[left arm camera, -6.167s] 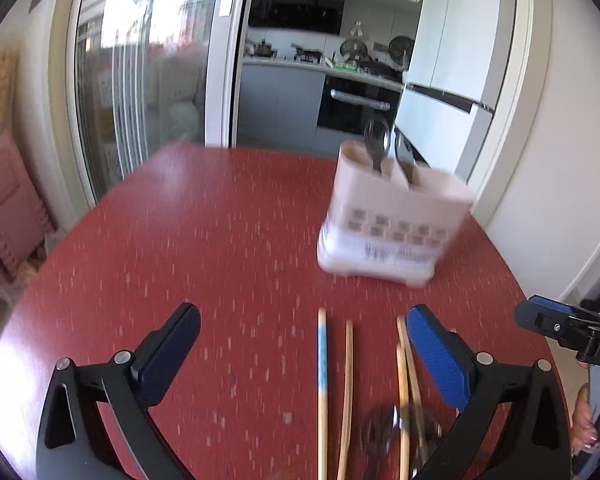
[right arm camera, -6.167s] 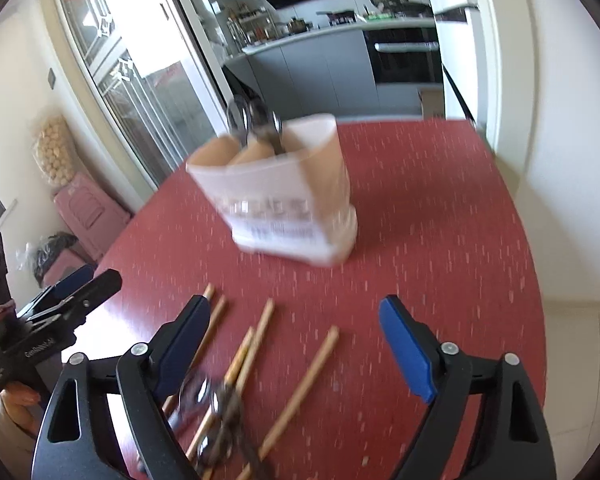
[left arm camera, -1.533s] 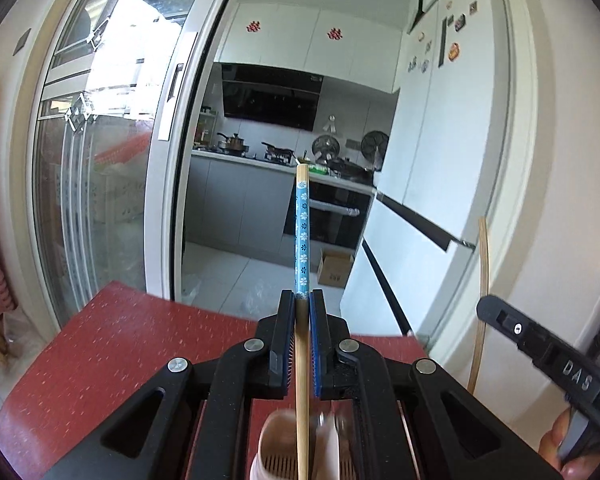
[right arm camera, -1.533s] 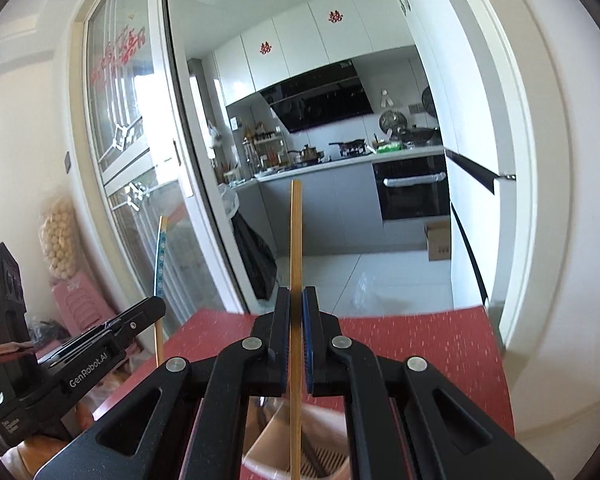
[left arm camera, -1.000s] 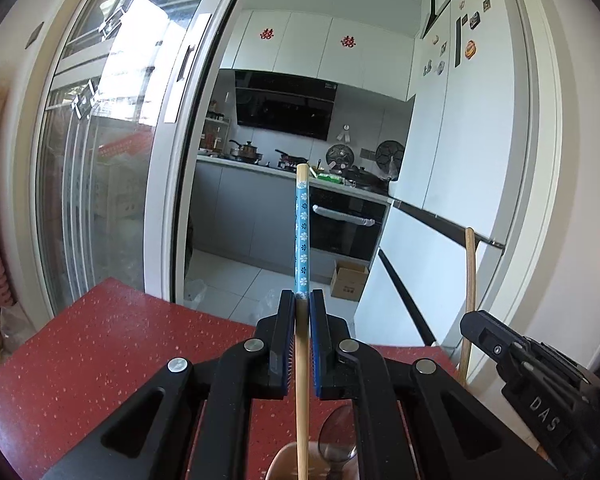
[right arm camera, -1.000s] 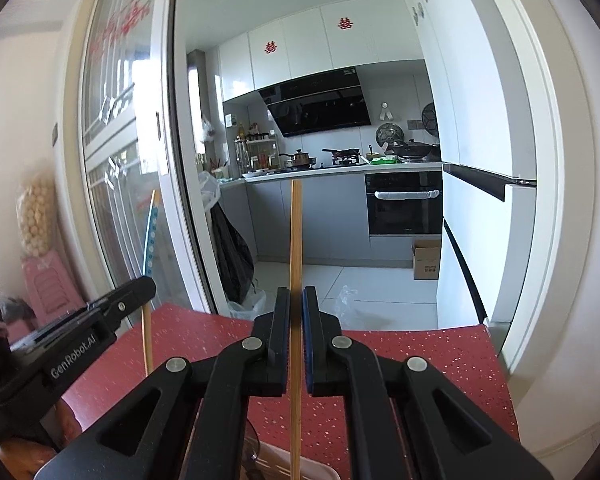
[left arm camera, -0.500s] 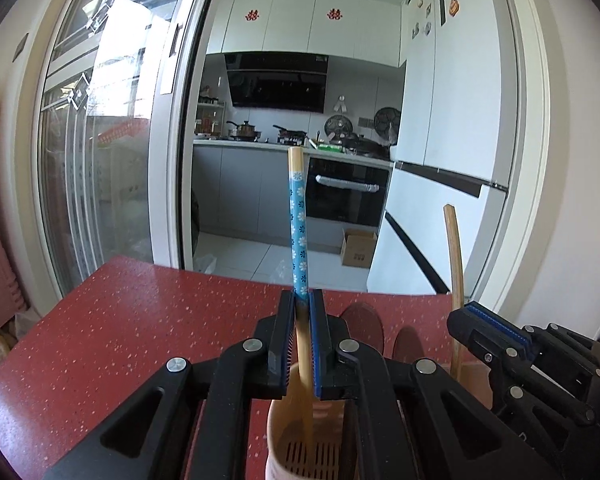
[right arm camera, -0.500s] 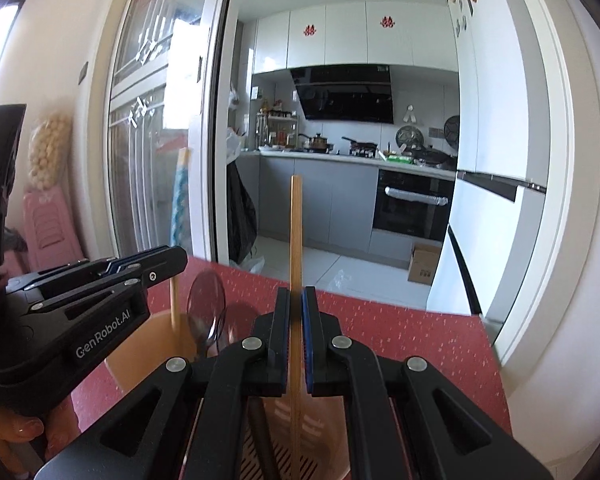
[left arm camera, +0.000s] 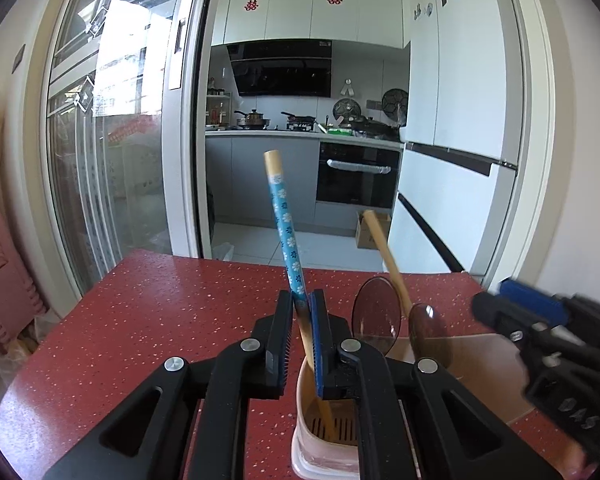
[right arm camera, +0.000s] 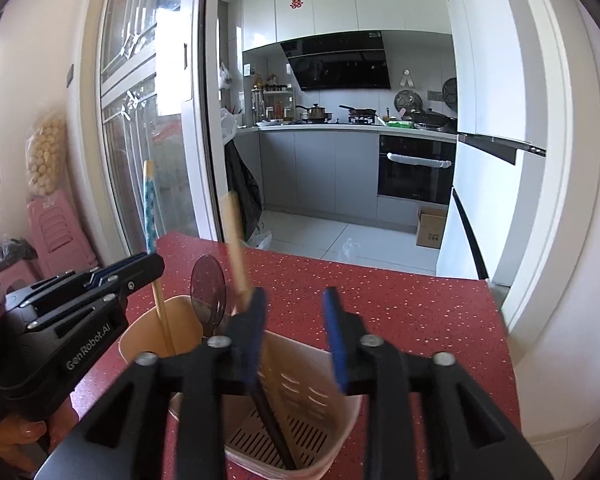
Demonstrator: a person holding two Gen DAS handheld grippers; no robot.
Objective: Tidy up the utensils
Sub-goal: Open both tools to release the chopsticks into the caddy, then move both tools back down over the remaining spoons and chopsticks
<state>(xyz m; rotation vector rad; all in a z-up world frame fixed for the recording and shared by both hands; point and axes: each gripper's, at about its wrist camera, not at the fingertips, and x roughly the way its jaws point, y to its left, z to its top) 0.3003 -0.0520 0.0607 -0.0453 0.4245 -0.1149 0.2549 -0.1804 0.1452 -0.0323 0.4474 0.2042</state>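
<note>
Two chopsticks stand in the holder [right arm camera: 300,420]. Right claw [right arm camera: 296,320], jaws just opening, has released the plain chopstick [right arm camera: 234,240]; left claw [left arm camera: 302,320] grips the blue-patterned chopstick [left arm camera: 286,232], release due next.

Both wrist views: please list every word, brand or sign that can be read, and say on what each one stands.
"GenRobot.AI": side of the left gripper.
"DAS": body of the right gripper, upside down.
Red double-happiness signs: two cabinet doors.
Fridge magnets and the box print: too small to read.
</note>
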